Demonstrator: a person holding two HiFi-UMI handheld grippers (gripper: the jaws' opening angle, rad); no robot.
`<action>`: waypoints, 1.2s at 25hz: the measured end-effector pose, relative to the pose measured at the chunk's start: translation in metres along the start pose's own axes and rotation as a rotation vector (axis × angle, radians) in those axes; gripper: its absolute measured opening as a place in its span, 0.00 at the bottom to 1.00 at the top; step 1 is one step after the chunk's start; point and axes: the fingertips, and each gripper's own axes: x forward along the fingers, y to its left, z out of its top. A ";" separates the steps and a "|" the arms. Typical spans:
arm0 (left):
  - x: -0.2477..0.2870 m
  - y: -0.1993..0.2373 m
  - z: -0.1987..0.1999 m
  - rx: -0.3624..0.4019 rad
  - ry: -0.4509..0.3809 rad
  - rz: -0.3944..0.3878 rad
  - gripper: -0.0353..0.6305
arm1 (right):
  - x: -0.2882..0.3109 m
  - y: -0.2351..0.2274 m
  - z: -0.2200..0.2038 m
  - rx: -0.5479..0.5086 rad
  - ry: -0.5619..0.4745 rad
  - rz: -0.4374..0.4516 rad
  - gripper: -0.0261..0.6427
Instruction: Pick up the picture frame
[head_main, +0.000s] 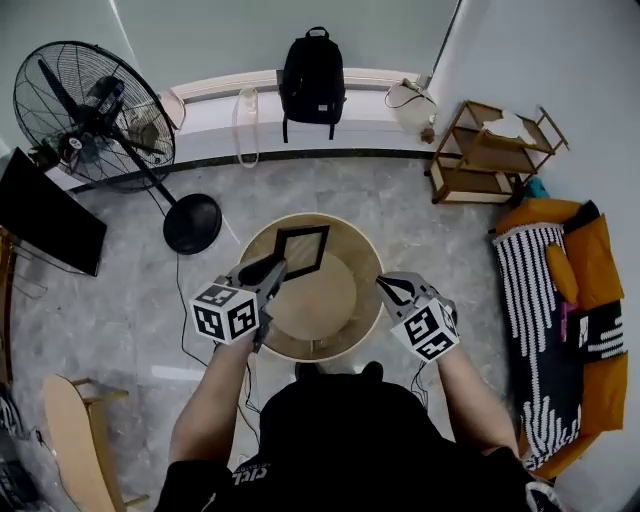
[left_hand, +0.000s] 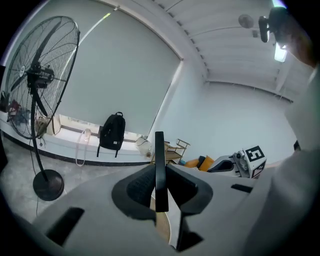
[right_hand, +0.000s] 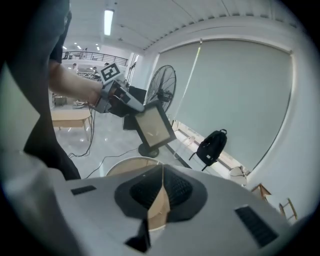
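Note:
The picture frame (head_main: 302, 248) has a black rim and a pale inside. It hangs tilted above the far part of the round wooden table (head_main: 322, 302). My left gripper (head_main: 272, 270) is shut on its near edge. In the left gripper view the picture frame (left_hand: 159, 165) stands edge-on between the jaws of the left gripper (left_hand: 160, 192). The right gripper view shows the picture frame (right_hand: 155, 125) held up by the left gripper (right_hand: 131, 106). My right gripper (head_main: 386, 286) hovers over the table's right rim, apart from the frame. The right gripper (right_hand: 162, 192) has its jaws together with nothing between them.
A standing fan (head_main: 95, 115) with a round base (head_main: 192, 222) is at the back left. A black backpack (head_main: 312, 75) sits on the window ledge. A wooden shelf (head_main: 490, 150) and an orange sofa with a striped blanket (head_main: 545, 300) line the right. A dark screen (head_main: 45, 210) stands left.

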 end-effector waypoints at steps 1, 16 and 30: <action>0.000 -0.004 0.004 0.011 -0.008 0.011 0.16 | -0.010 -0.008 -0.006 0.021 -0.008 -0.013 0.06; -0.007 -0.073 0.060 0.160 -0.121 0.185 0.16 | -0.107 -0.097 -0.045 0.302 -0.238 -0.052 0.05; -0.057 -0.107 0.056 0.122 -0.246 0.363 0.16 | -0.151 -0.123 -0.030 0.424 -0.457 0.019 0.05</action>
